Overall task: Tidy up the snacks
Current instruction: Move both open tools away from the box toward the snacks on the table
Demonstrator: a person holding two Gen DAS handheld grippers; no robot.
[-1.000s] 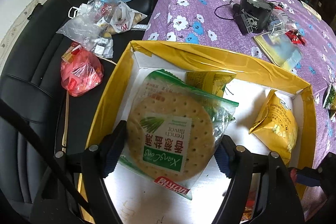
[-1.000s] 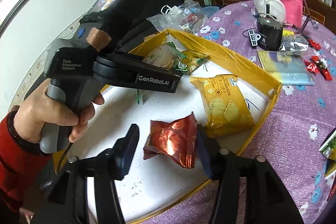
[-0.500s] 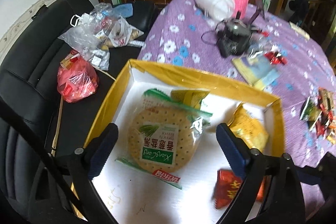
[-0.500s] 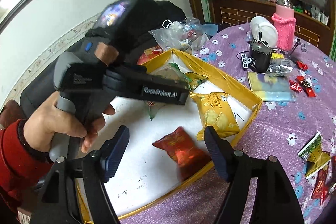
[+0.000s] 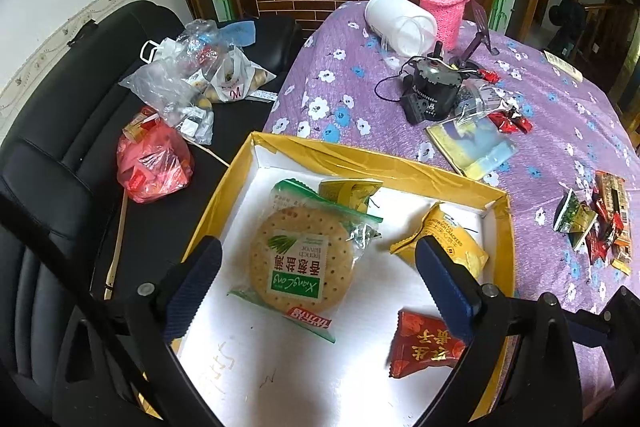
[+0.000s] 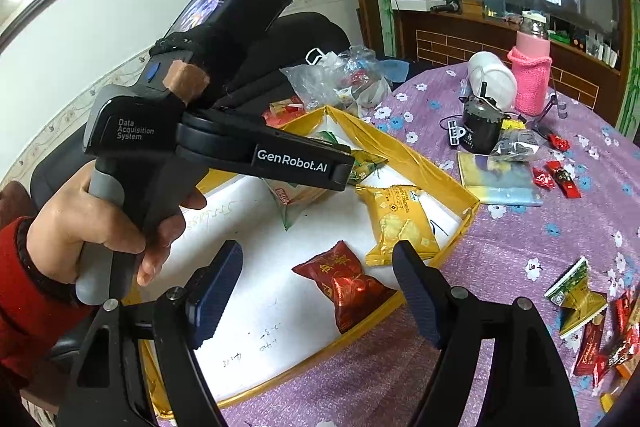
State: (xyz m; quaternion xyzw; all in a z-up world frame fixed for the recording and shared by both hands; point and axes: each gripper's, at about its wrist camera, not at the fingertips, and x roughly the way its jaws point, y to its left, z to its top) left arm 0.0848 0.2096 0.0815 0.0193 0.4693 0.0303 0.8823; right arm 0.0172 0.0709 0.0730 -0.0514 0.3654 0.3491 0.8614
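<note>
A yellow-rimmed box with a white floor sits at the edge of the purple table. In it lie a round cracker packet, a yellow sandwich-cracker packet, a small yellow-green packet and a red foil packet. My left gripper hangs open above the round cracker packet, clear of it. My right gripper hovers over the red packet with its jaws opening and nothing pressed between them. Several loose snacks lie on the cloth to the right.
A person's hand in a red sleeve holds the left gripper's handle over the box. Plastic bags and a red bag lie on the black sofa. A white jar, pink-sleeved bottle, black device and booklet stand farther back.
Both grippers opened and rose. The left one let go of the round cracker packet, the right one let go of the red packet. Both packets now lie in the box.
</note>
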